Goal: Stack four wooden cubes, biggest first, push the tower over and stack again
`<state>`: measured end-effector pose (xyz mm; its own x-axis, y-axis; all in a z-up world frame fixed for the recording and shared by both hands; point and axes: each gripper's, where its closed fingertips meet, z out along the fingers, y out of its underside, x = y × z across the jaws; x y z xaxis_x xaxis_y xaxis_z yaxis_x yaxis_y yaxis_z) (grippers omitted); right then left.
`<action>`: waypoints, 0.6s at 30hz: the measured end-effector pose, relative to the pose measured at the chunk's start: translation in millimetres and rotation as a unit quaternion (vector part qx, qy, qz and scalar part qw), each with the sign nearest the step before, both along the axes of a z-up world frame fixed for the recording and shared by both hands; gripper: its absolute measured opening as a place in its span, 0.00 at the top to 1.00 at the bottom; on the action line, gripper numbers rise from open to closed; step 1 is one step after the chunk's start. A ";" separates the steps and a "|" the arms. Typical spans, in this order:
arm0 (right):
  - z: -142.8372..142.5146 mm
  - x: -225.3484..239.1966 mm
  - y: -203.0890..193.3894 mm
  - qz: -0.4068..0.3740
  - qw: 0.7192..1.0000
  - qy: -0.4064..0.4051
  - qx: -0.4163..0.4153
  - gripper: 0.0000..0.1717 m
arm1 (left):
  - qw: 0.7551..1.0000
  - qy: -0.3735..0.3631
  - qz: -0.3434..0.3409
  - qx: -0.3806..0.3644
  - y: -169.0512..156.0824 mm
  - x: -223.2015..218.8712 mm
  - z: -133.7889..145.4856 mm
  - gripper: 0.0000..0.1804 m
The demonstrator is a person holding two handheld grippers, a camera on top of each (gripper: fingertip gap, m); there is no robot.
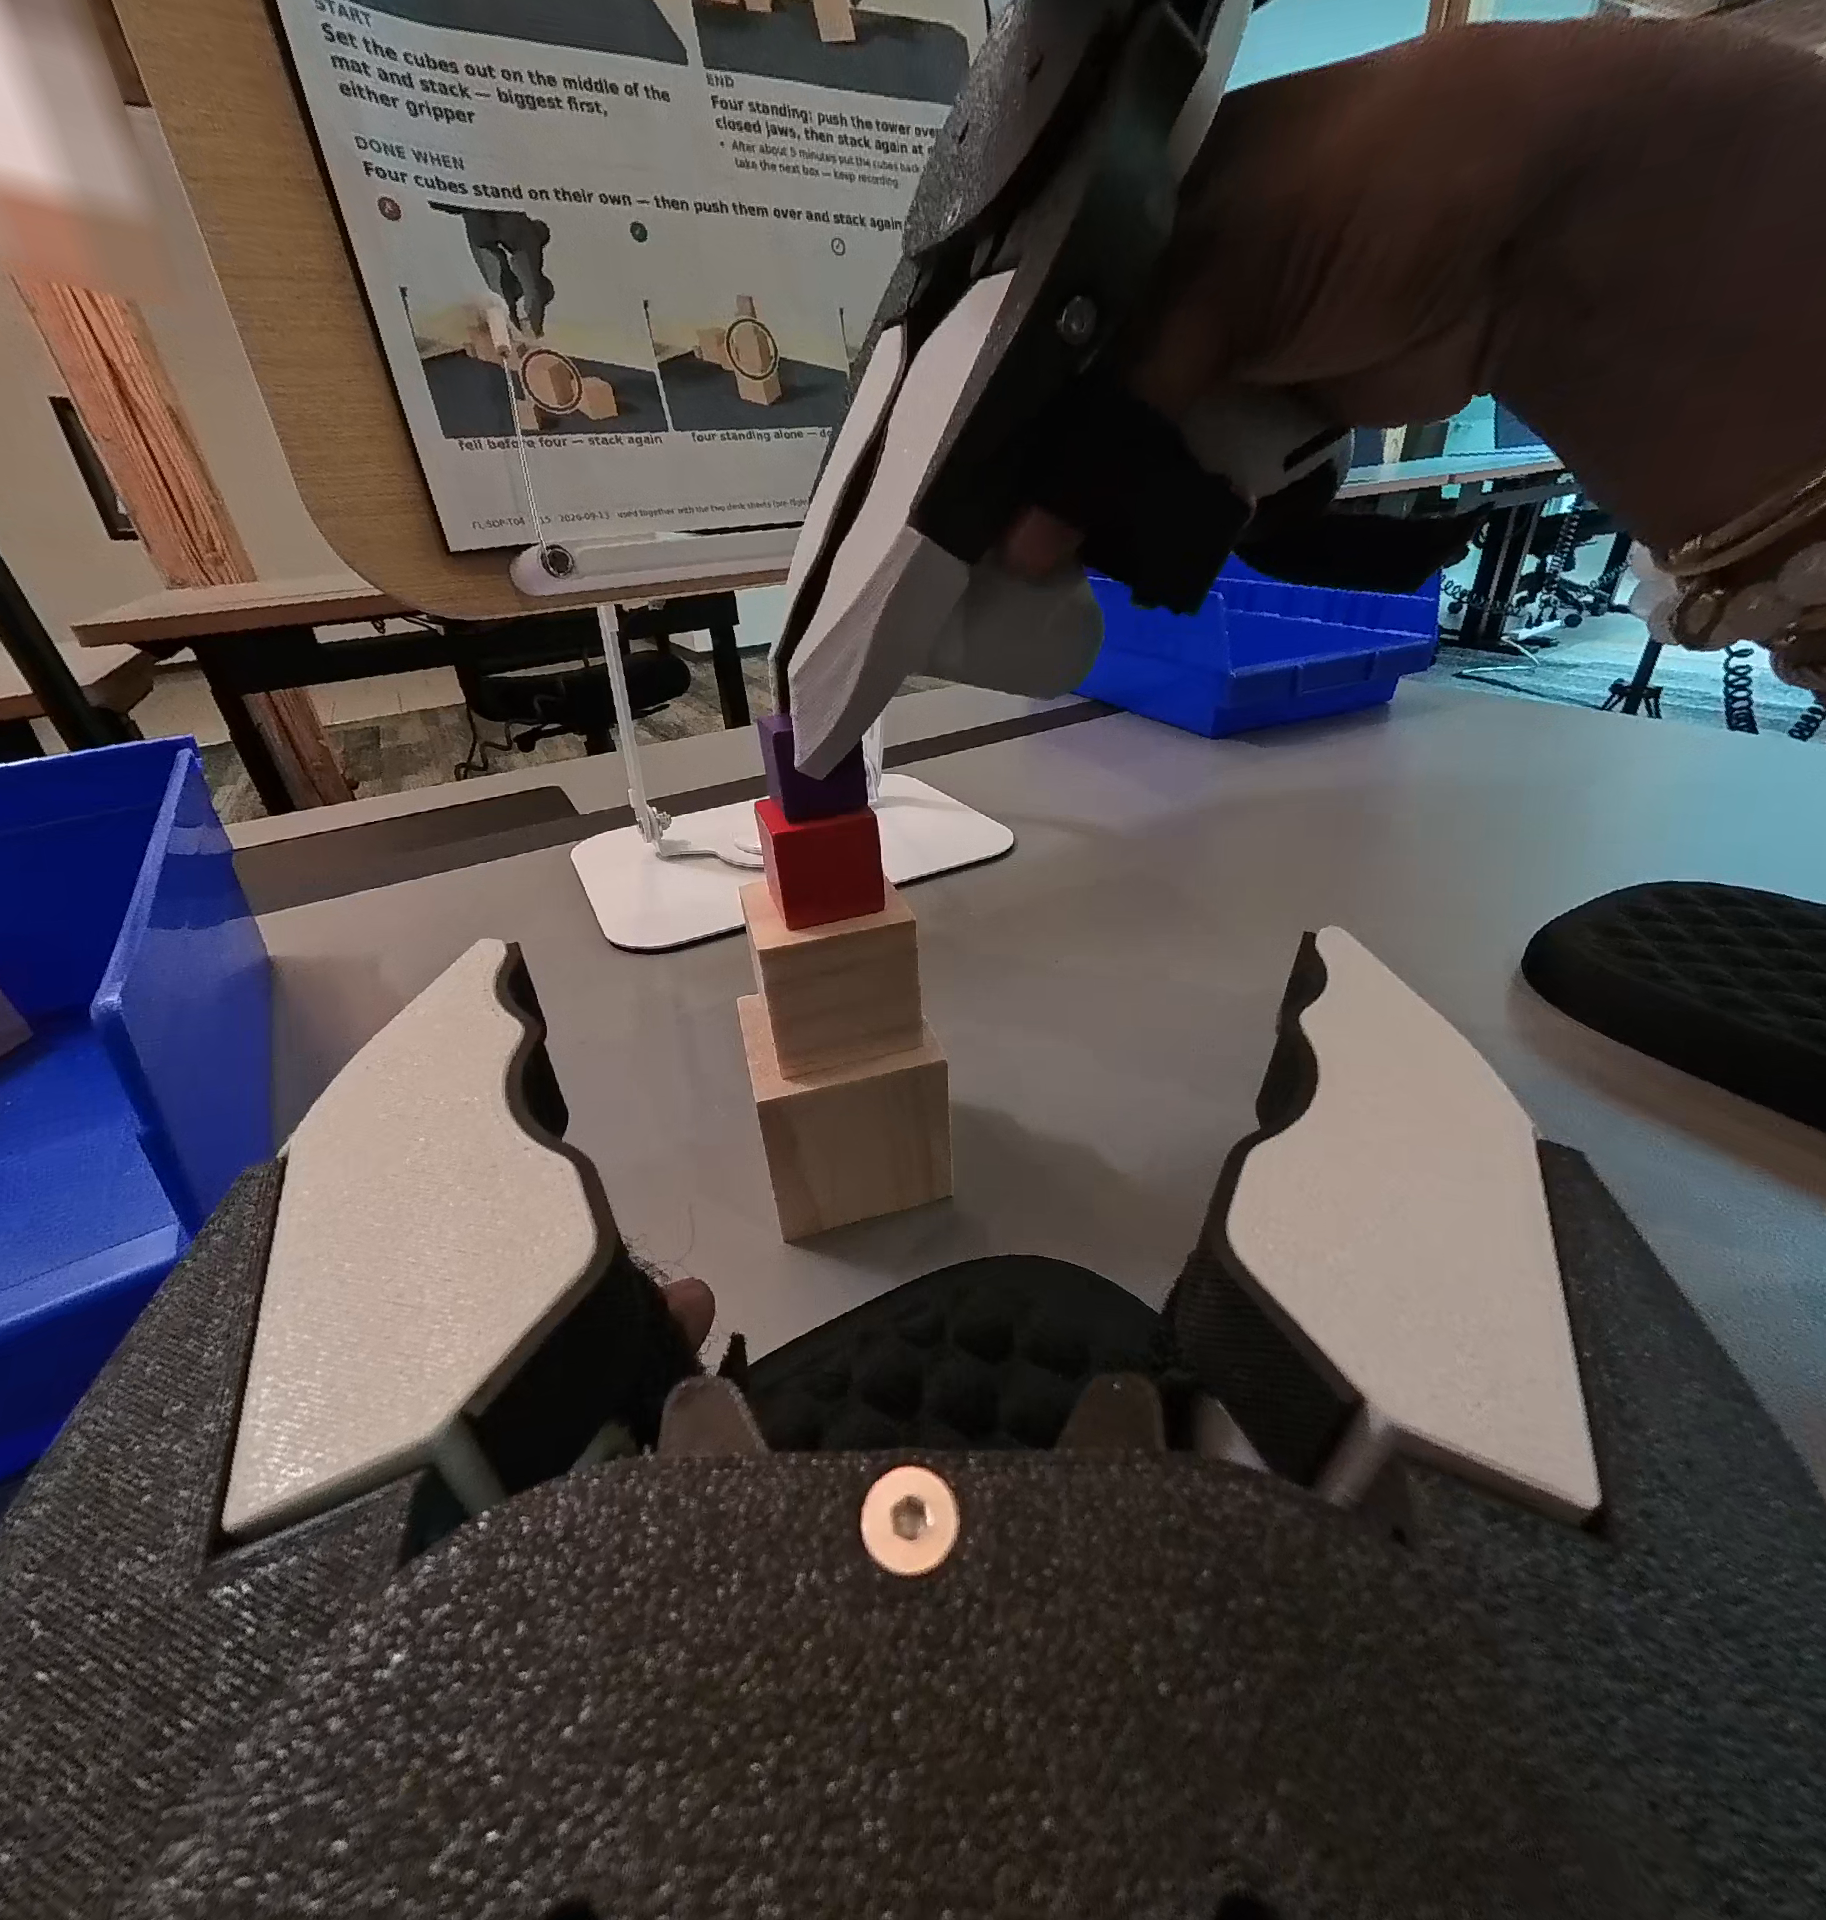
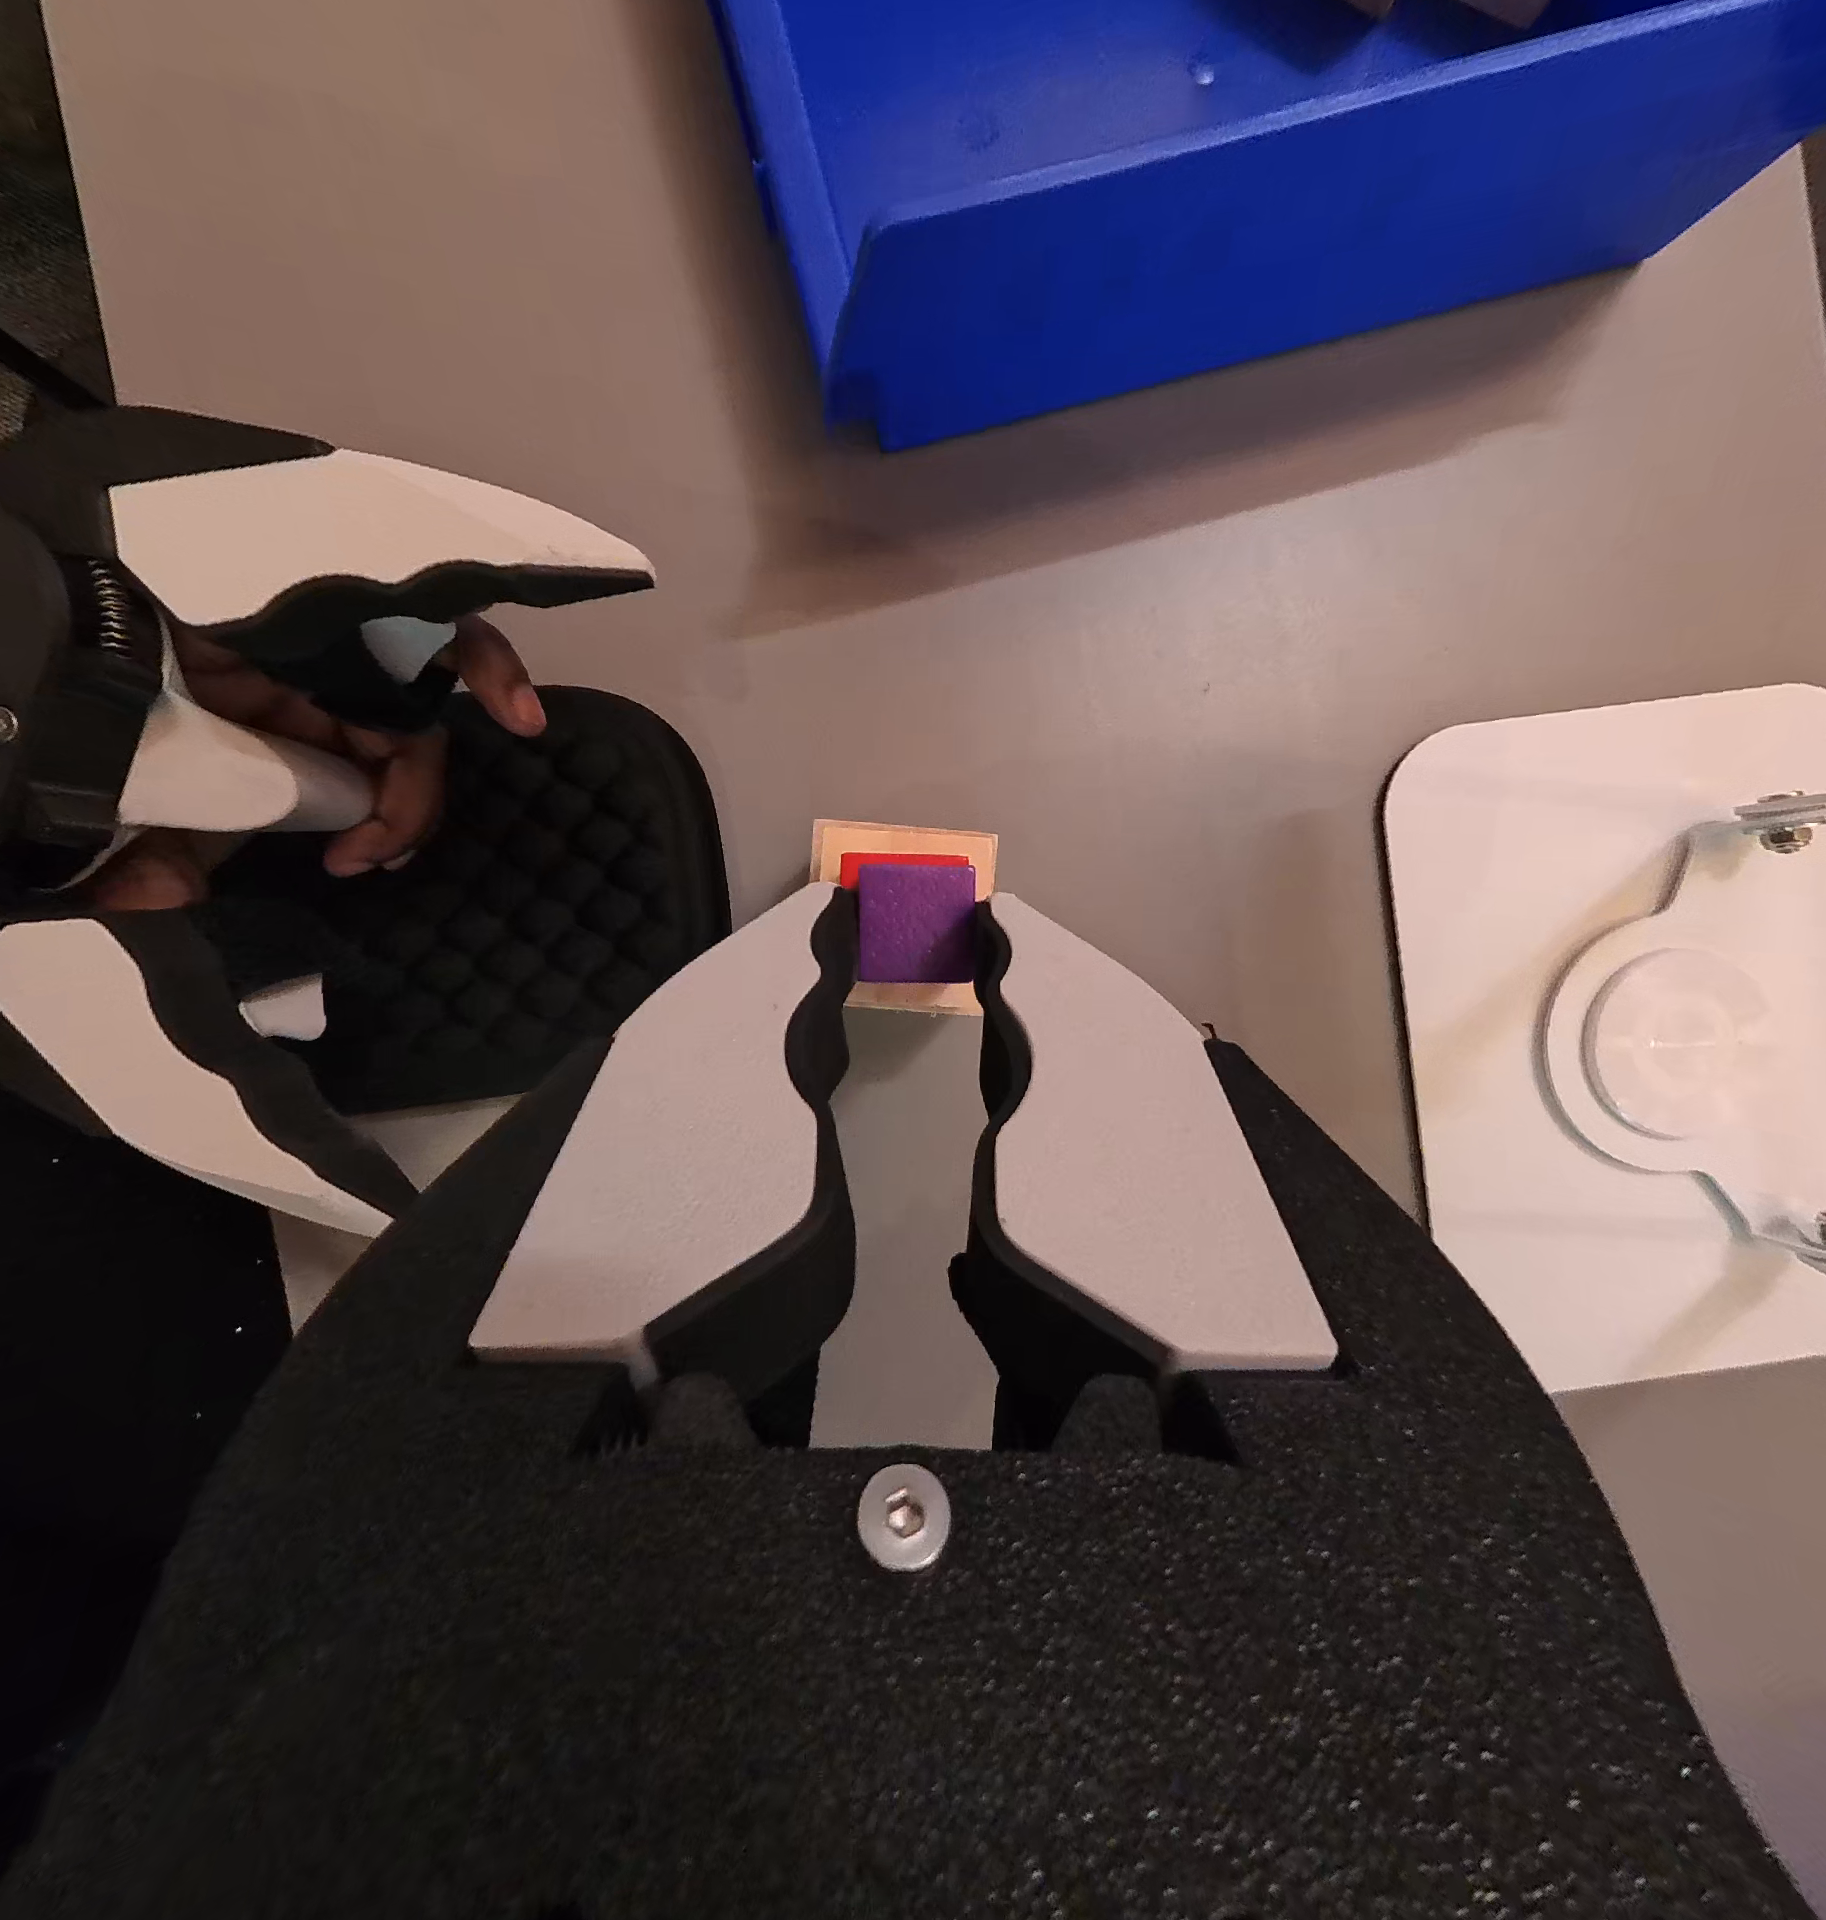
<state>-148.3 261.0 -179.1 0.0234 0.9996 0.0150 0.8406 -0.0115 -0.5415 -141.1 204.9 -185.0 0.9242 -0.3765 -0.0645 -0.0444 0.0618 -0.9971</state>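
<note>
Right claw [image 2: 914, 935] clamped on purple cube [image 2: 916, 925] atop red cube [image 1: 821, 868], wooden stack on worktop [image 1: 1252, 935]. Left claw [image 1: 914, 1039] wide, bare.

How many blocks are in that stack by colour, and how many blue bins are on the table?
Purple block: 1, on top, gripped by the right gripper
Red block: 1
Plain wooden blocks: 2
Blue bins: 2
Total: 4 blocks and 2 bins, 6 things.
</note>
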 end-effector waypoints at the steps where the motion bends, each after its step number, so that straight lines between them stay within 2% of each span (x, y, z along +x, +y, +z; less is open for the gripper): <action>1: -0.3 0.1 0.4 -0.001 1.000 -0.001 0.001 0.88 | 1.000 0.000 0.000 0.000 0.0 0.0 0.1 0.27; 7: -0.7 -2.6 0.3 -0.006 1.000 0.010 -0.001 0.81 | 1.000 0.001 0.000 0.001 0.1 0.1 0.1 0.27; 11: 8.7 -5.6 -3.4 0.000 0.999 0.045 -0.009 0.71 | 1.000 0.000 -0.001 0.001 0.1 0.0 0.2 0.27; 18: 46.2 7.0 -17.5 0.069 0.974 0.217 0.014 0.30 | 1.000 -0.004 -0.002 0.002 0.0 -0.5 0.9 0.27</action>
